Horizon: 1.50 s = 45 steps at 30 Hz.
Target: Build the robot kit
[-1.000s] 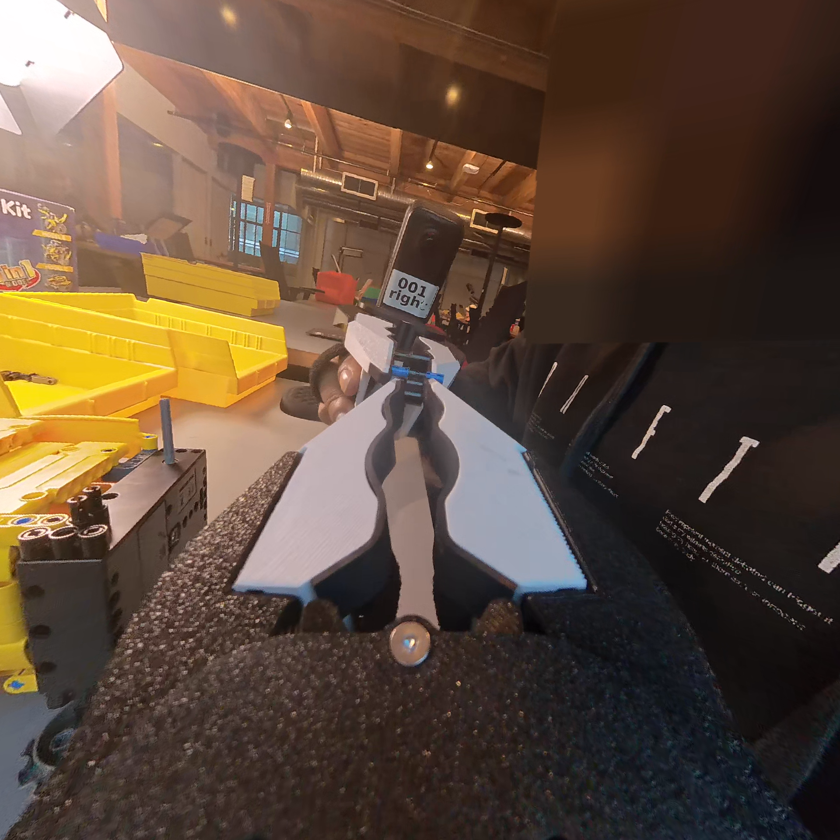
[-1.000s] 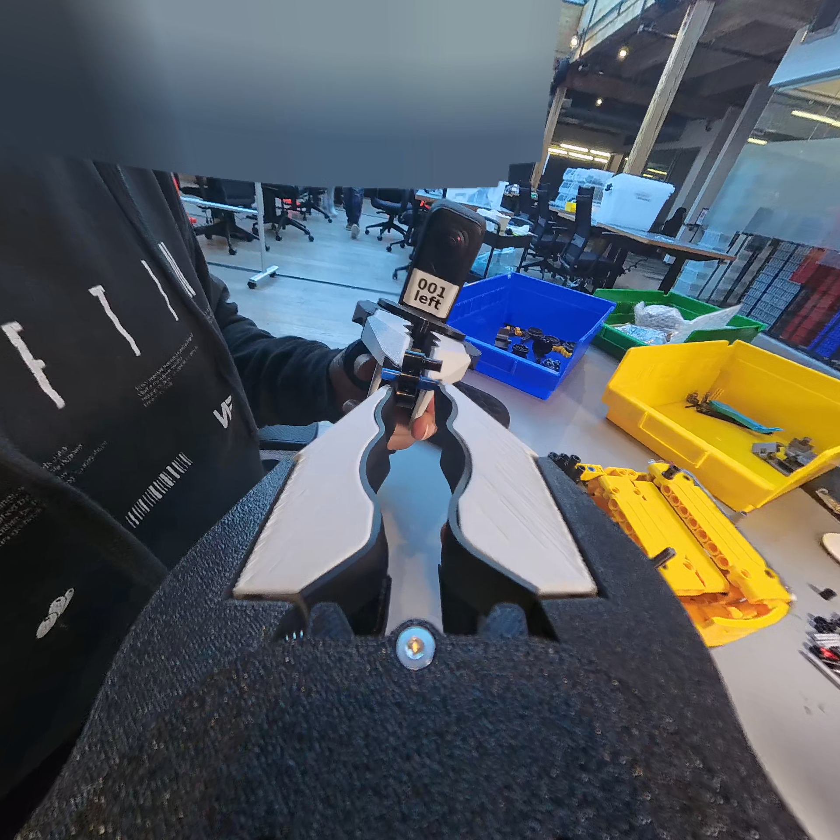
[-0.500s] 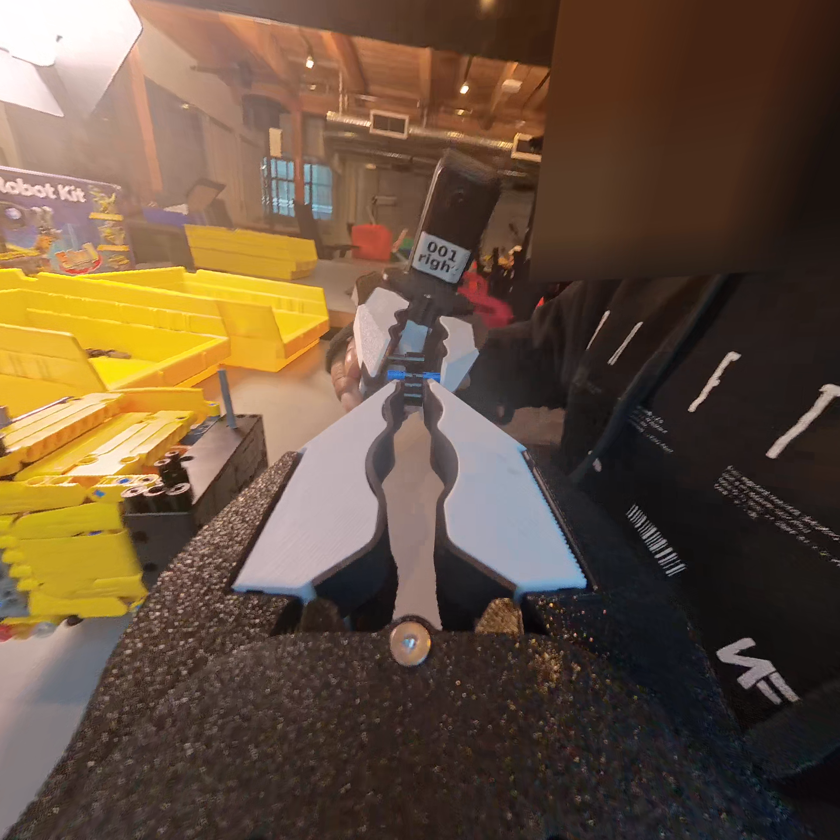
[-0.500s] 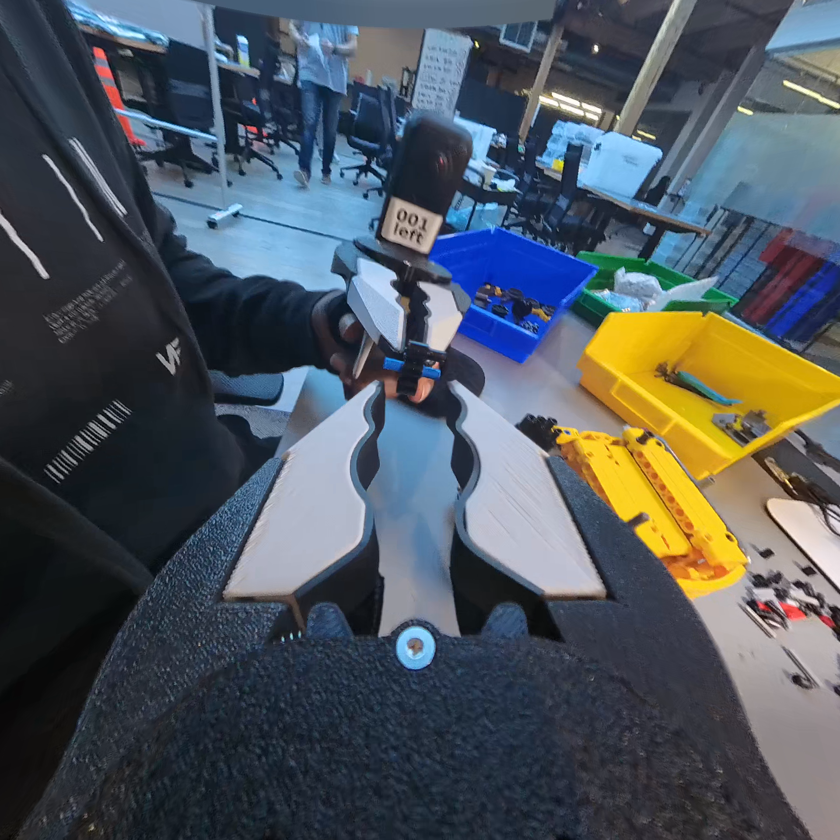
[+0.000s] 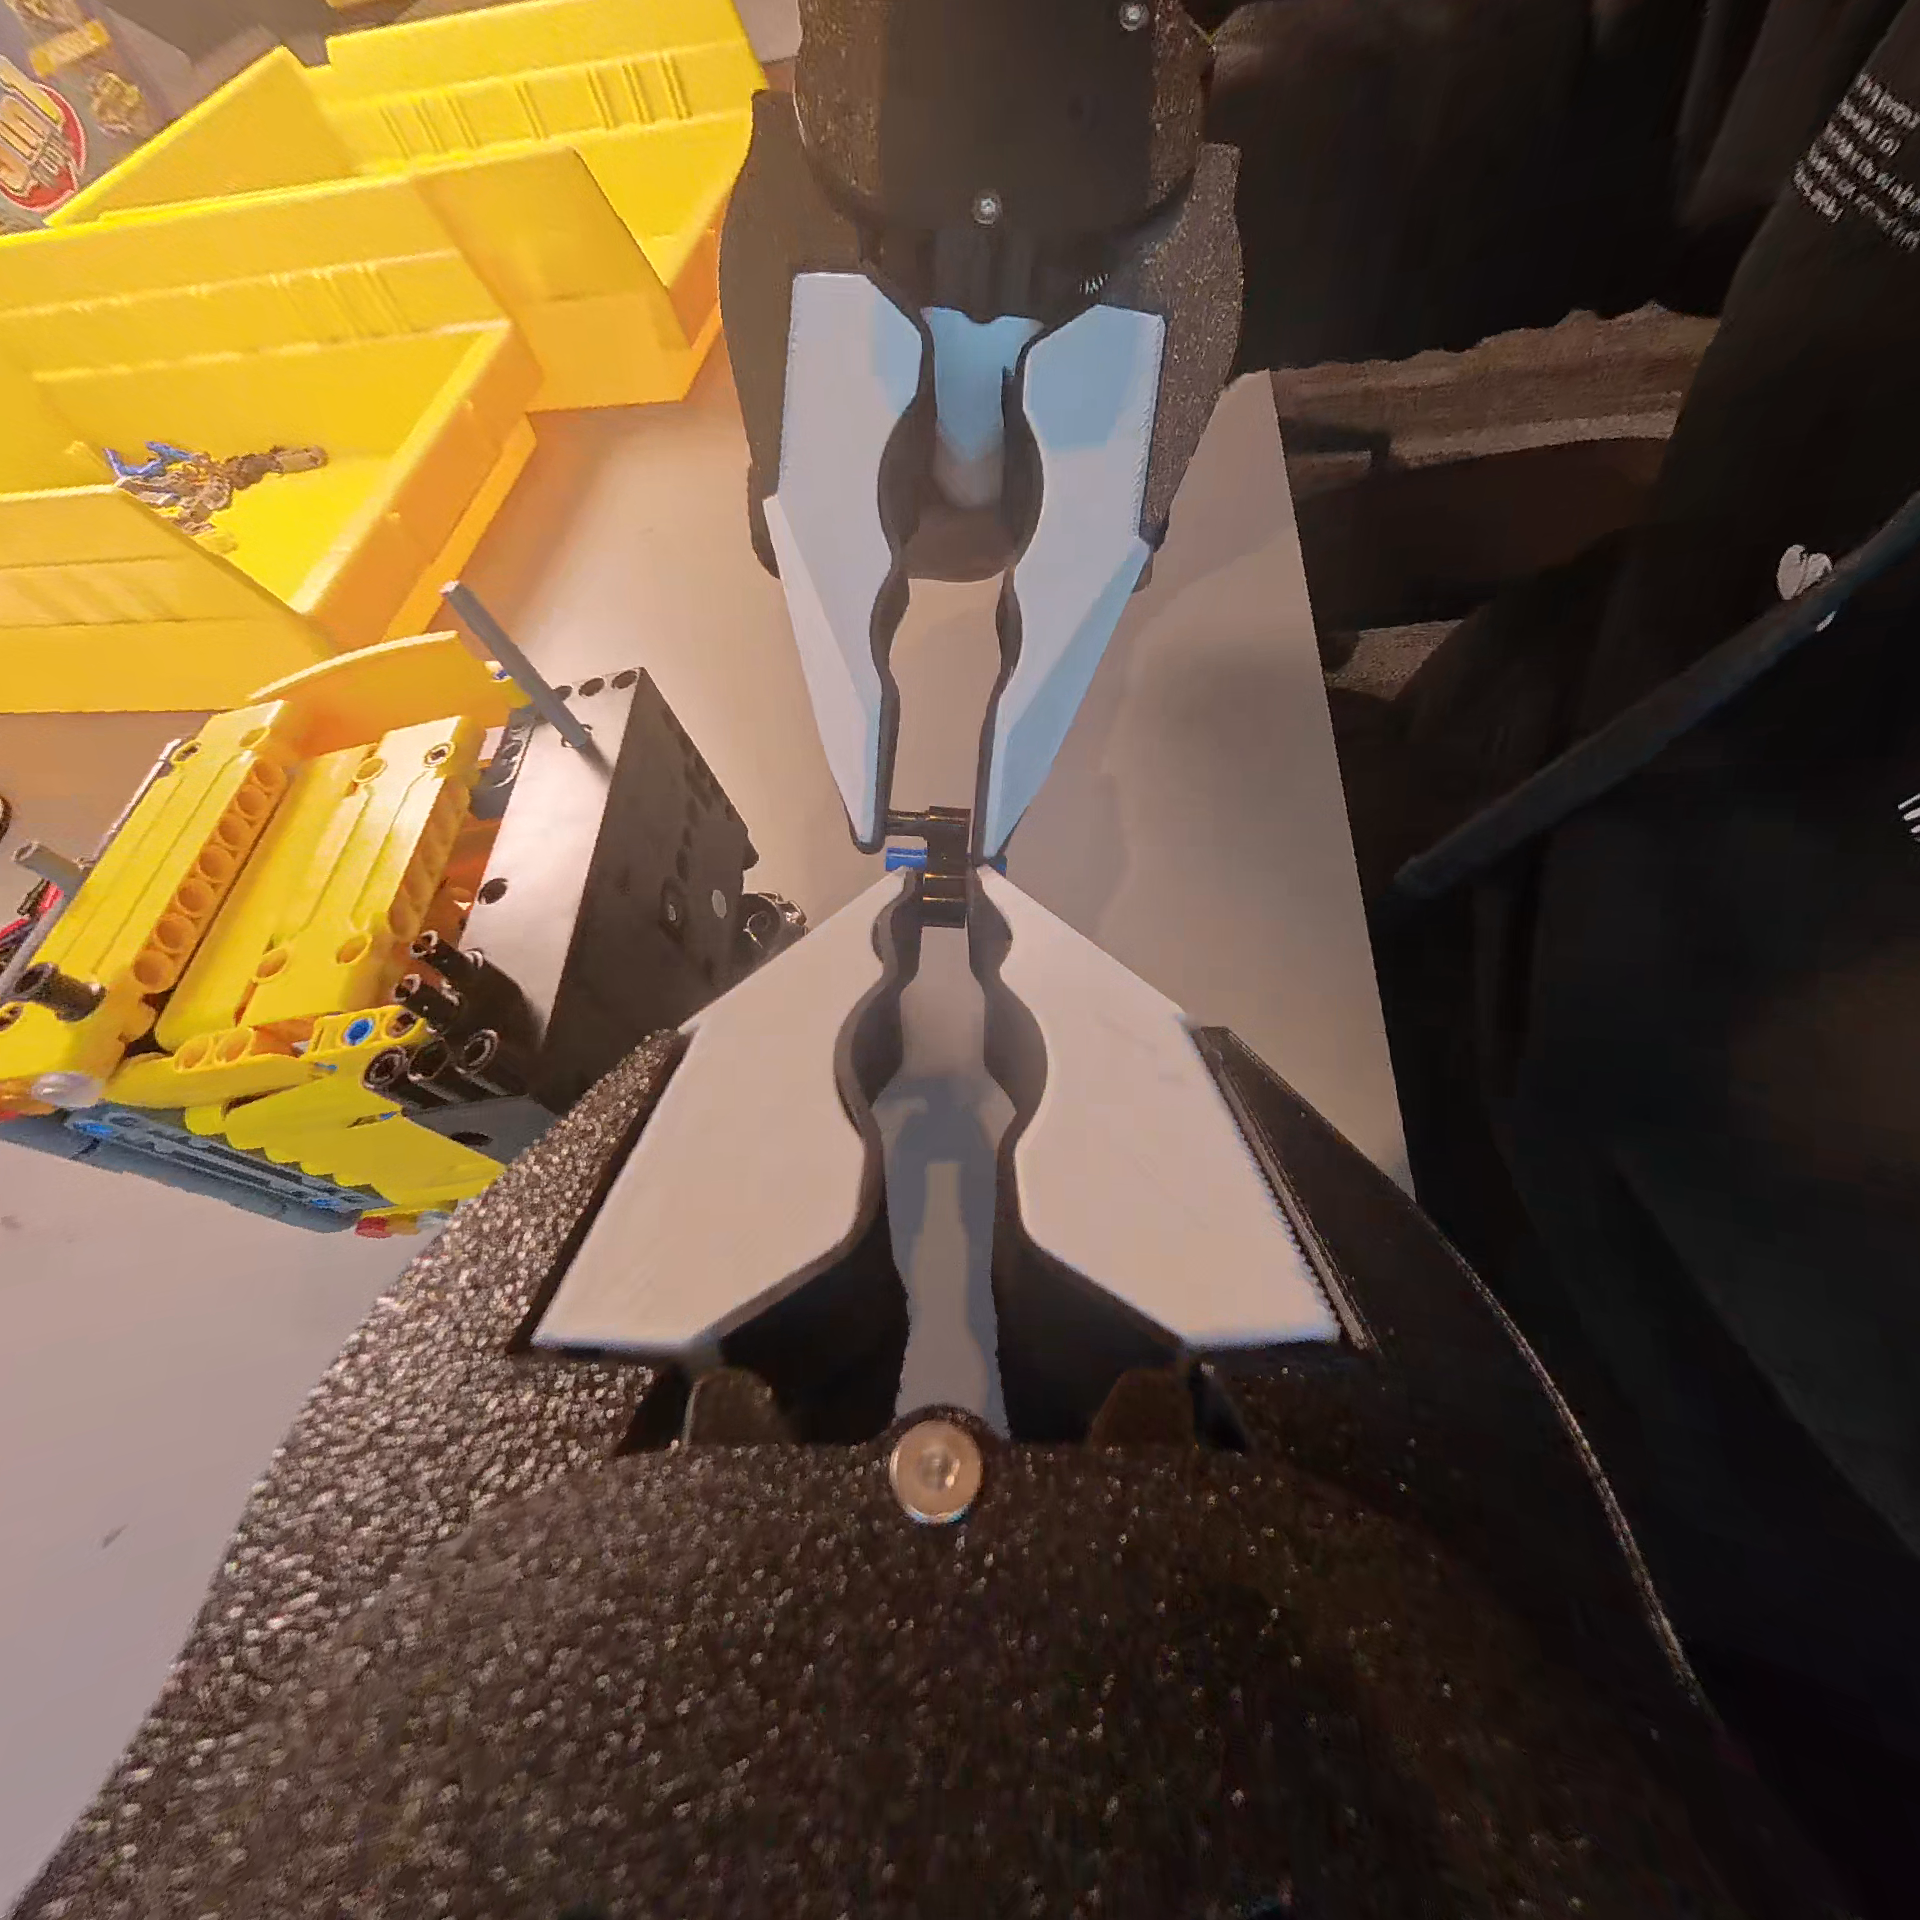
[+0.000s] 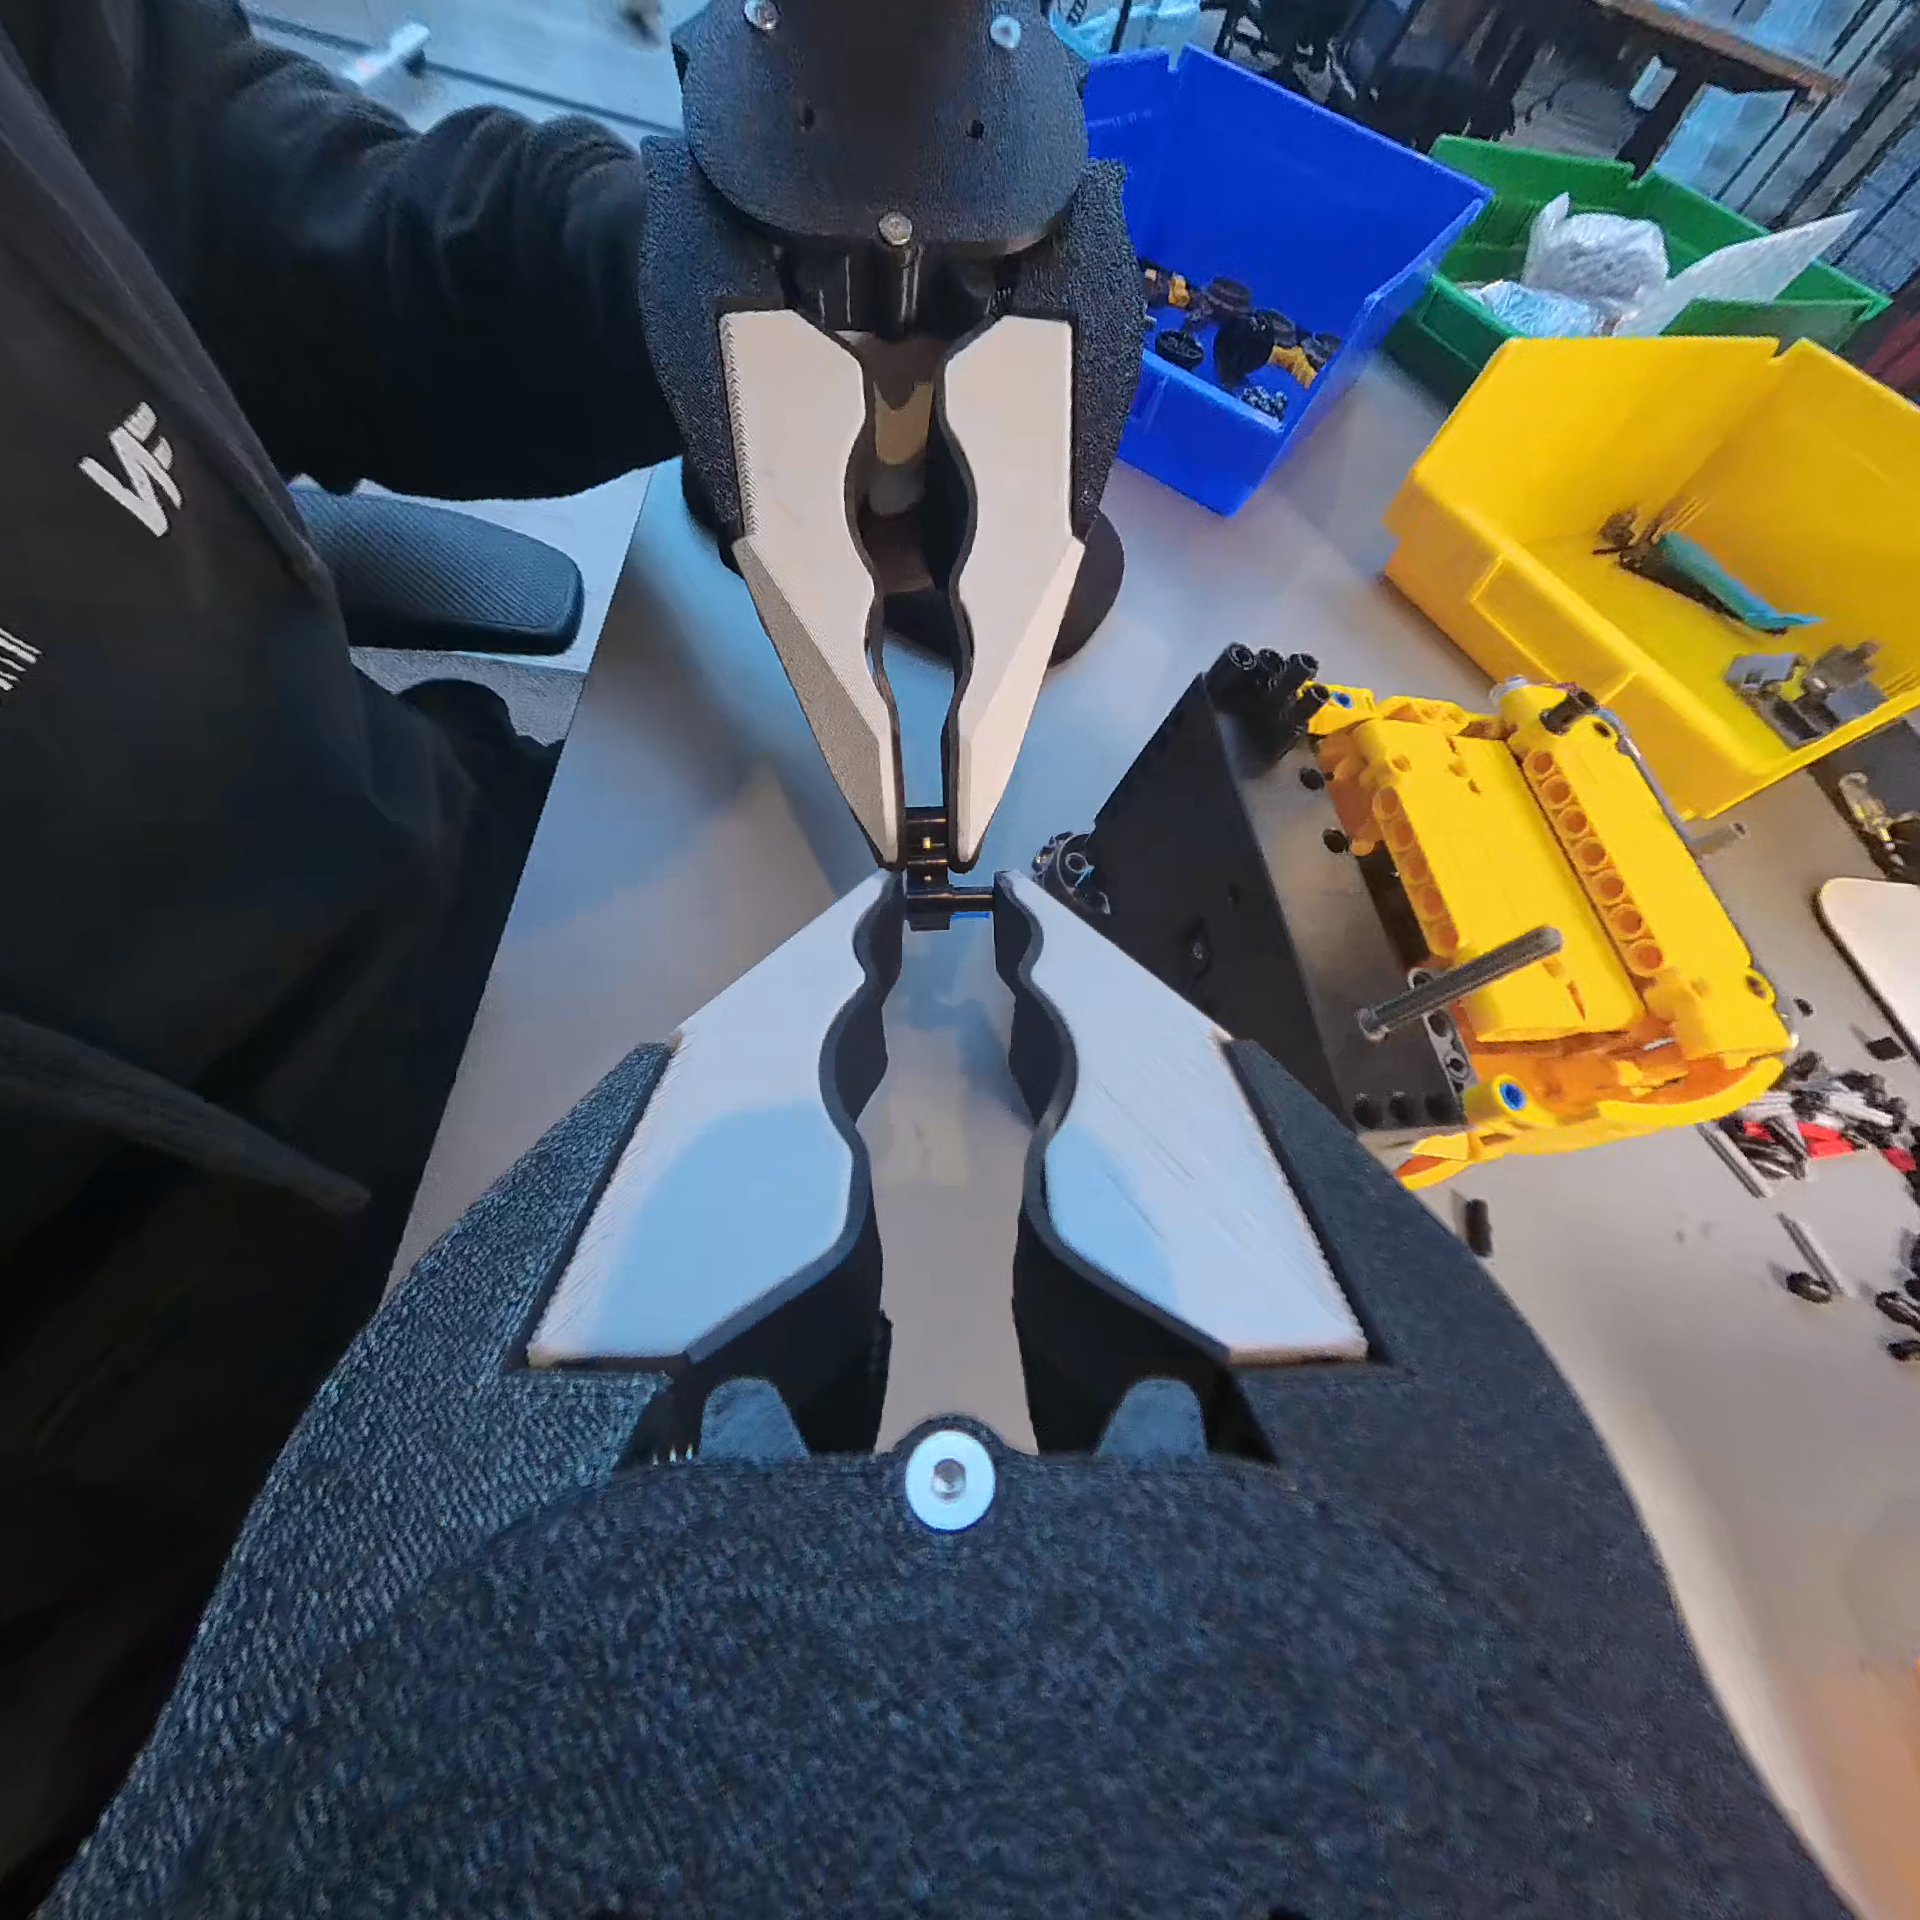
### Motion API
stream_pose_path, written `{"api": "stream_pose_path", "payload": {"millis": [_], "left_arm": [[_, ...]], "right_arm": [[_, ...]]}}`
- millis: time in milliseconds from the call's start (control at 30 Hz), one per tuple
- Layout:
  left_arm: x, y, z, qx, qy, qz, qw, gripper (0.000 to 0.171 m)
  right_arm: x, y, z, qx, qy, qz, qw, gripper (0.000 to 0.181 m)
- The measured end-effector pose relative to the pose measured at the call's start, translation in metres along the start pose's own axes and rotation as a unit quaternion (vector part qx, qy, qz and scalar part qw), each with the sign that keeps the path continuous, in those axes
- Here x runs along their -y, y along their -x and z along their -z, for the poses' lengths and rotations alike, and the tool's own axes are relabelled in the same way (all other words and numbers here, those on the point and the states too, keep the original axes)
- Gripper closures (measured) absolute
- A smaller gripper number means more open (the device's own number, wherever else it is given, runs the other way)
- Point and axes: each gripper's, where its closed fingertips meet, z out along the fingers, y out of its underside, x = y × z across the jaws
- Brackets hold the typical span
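My two grippers meet tip to tip above the grey table [image 5: 156, 1351]. My left gripper [image 5: 938, 902] is shut on a small black toothed brick piece [image 5: 940, 883]. A blue pin [image 5: 900, 860] runs crosswise through that piece. My right gripper [image 6: 943, 902] is shut on the ends of this pin, with the black piece [image 6: 927, 847] between the tips. In the left wrist view the right gripper [image 5: 932, 831] comes in from the top. In the right wrist view the left gripper [image 6: 925, 847] comes in from the top. The piece hangs clear of the table.
A yellow and black toy-brick model [image 5: 312, 935] [image 6: 1507, 904] lies close beside the grippers. Yellow bins [image 5: 312, 312] [image 6: 1662, 520], a blue bin [image 6: 1247, 260] and a green bin [image 6: 1662, 239] stand behind. Small loose parts [image 6: 1818, 1143] lie scattered. A person in a black sweatshirt [image 6: 208, 623] is at the table edge. Only a small space, under 4 cm, lies between the two pairs of fingers.
Both grippers have tilted down toward the table while staying tip to tip on the small piece. The room behind has dropped out of view. The grip looks unchanged.
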Motion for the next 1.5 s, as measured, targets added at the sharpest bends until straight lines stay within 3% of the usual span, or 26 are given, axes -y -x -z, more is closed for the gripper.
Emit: {"api": "stream_pose_path", "payload": {"millis": [200,500,667,867,1000,1167,1300,1500], "left_arm": [[0.003,0.0,-0.003,0.001,-0.007,0.0,1.0,0.166],[0.014,0.004,0.002,-0.001,-0.102,0.077,0.992,0.162],[0.019,0.005,0.004,-0.004,-0.122,0.088,0.989,0.165],[0.018,0.018,0.003,0.009,-0.144,0.15,0.978,0.166],[0.017,0.028,0.006,0.02,-0.176,0.206,0.962,0.166],[0.028,0.035,0.012,-0.007,-0.249,0.293,0.923,0.166],[0.037,0.037,0.014,-0.042,-0.298,0.344,0.89,0.166],[0.037,0.038,0.009,-0.056,-0.305,0.373,0.874,0.166]], "right_arm": [[-0.003,0.0,0.004,0.007,-0.027,-0.024,0.999,0.165],[0.007,-0.004,0.012,0.01,-0.104,-0.077,0.992,0.165],[0.011,-0.006,0.013,0.01,-0.119,-0.083,0.989,0.165],[0.01,-0.021,0.016,-0.047,-0.121,-0.06,0.99,0.164],[0.011,-0.019,0.018,-0.074,-0.126,-0.014,0.989,0.159],[0.017,-0.021,0.018,-0.135,-0.118,0.069,0.981,0.145],[0.022,-0.03,0.016,-0.194,-0.094,0.146,0.965,0.145],[0.02,-0.038,0.018,-0.209,-0.087,0.157,0.961,0.156]]}}
